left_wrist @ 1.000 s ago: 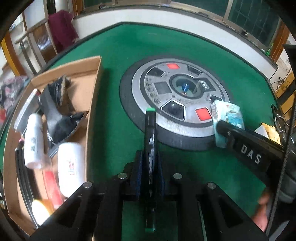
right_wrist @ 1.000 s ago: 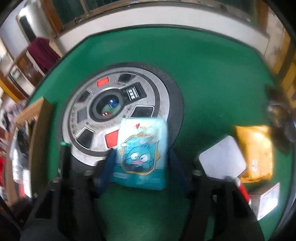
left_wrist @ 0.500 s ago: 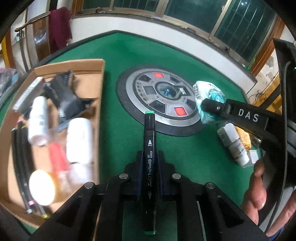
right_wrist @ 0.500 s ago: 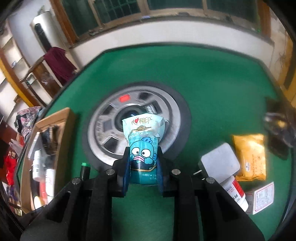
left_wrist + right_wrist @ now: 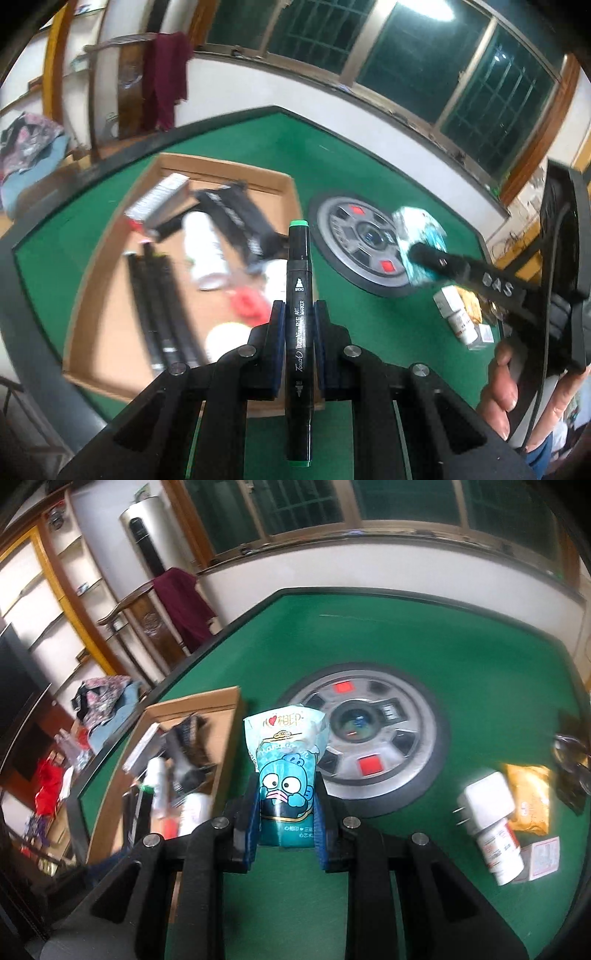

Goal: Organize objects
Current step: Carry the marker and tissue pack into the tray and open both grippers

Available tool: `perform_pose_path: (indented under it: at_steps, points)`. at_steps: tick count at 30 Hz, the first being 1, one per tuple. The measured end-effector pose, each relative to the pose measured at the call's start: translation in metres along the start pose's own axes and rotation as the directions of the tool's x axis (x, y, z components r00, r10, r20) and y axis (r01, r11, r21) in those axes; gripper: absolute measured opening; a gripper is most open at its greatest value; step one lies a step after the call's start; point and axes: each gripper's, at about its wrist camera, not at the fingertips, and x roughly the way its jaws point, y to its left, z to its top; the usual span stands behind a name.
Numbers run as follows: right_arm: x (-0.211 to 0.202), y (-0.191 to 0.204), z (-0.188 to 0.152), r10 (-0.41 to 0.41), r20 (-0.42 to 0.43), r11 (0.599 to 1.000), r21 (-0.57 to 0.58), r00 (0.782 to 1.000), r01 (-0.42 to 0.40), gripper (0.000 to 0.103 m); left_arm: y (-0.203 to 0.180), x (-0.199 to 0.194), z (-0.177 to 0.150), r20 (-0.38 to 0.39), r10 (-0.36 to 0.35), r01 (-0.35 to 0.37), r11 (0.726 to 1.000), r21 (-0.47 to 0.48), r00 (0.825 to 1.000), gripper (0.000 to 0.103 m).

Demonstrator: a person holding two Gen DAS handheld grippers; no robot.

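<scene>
My left gripper is shut on a black art marker with green ends, held high above the near right edge of the open cardboard box. My right gripper is shut on a blue tissue pack with a cartoon face, raised above the green table just right of the box. The right gripper and tissue pack also show in the left wrist view, over the round centre console.
The box holds a white bottle, black pens, a black pouch, a small carton and red items. A white pill bottle, white charger, yellow packet and small card lie at the table's right.
Both grippers have risen well above the table with their objects. The left one has shifted left over the box edge. The right one has moved left toward the box with the tissue pack.
</scene>
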Motion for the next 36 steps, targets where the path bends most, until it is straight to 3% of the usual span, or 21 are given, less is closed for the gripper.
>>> perform_pose_path:
  at_steps: [4, 11, 20, 26, 36]
  points:
    - [0.001, 0.02, -0.007, 0.046, -0.021, 0.998, -0.033, 0.999, -0.047, 0.021, 0.032, -0.011, 0.003, 0.034, 0.051, -0.049, 0.998, -0.05, 0.998, 0.012]
    - [0.01, 0.053, -0.029, 0.1, -0.074, 0.989, -0.098, 0.992, -0.107, 0.022, 0.076, -0.004, 0.008, 0.029, 0.055, -0.05, 0.988, -0.147, 0.998, 0.012]
    - [0.044, 0.092, -0.046, 0.119, -0.141, 0.981, -0.138, 0.983, -0.138, 0.022, 0.103, 0.014, 0.005, 0.008, 0.058, -0.055, 0.977, -0.207, 0.998, 0.012]
    - [0.062, 0.11, -0.045, 0.115, -0.137, 0.981, -0.139, 0.984, -0.134, 0.022, 0.105, 0.023, 0.005, 0.011, 0.076, -0.072, 0.979, -0.192, 0.997, 0.012]
    - [0.086, 0.117, -0.044, 0.07, -0.142, 0.984, -0.154, 0.987, -0.092, 0.022, 0.094, 0.034, 0.002, 0.079, 0.224, -0.216, 0.971, -0.101, 0.971, 0.012]
